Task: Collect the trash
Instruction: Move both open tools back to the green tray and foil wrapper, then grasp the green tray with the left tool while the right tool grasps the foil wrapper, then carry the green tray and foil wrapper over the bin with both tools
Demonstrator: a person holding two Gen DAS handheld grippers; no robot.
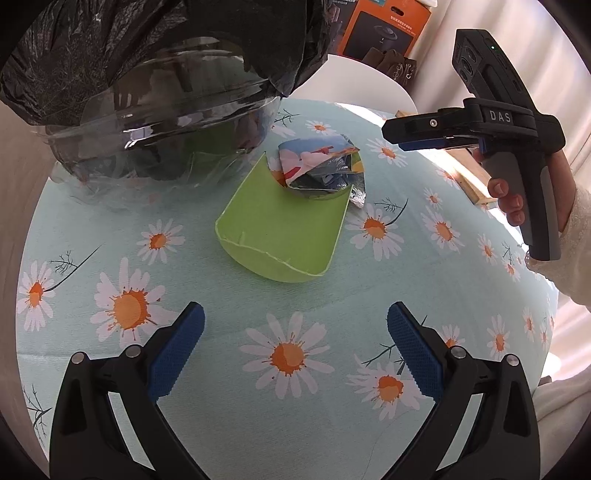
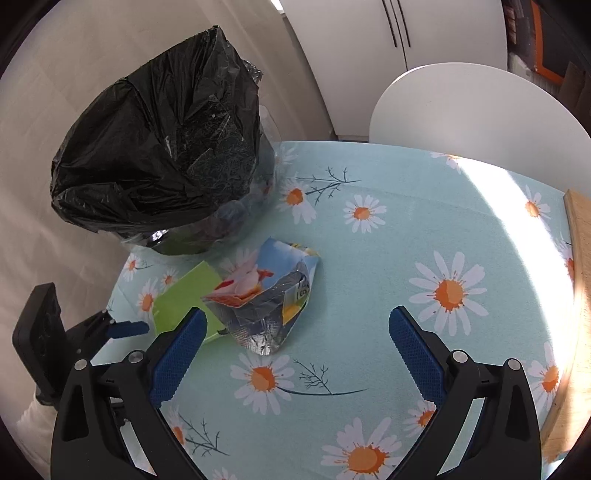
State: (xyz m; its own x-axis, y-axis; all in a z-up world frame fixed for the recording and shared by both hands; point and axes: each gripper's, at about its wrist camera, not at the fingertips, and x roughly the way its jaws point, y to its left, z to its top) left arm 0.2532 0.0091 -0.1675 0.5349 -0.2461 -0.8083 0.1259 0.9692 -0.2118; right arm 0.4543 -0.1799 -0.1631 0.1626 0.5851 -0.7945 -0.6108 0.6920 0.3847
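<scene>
A bent green card (image 1: 280,229) lies on the daisy tablecloth (image 1: 221,350), with a crumpled foil snack wrapper (image 1: 321,170) just behind it. A clear bin lined with a black trash bag (image 1: 155,92) stands at the far left. My left gripper (image 1: 295,350) is open and empty, short of the green card. In the right wrist view the wrapper (image 2: 266,302) lies just ahead of my open, empty right gripper (image 2: 295,350), the green card (image 2: 184,299) to its left, the bag-lined bin (image 2: 162,162) behind. The right gripper also shows in the left wrist view (image 1: 424,140), and looks shut there.
A white chair (image 2: 472,110) stands behind the table. A wooden board (image 2: 580,280) lies along the table's right edge. An orange box (image 1: 388,29) sits in the background. The left gripper (image 2: 122,328) shows at the left of the right wrist view.
</scene>
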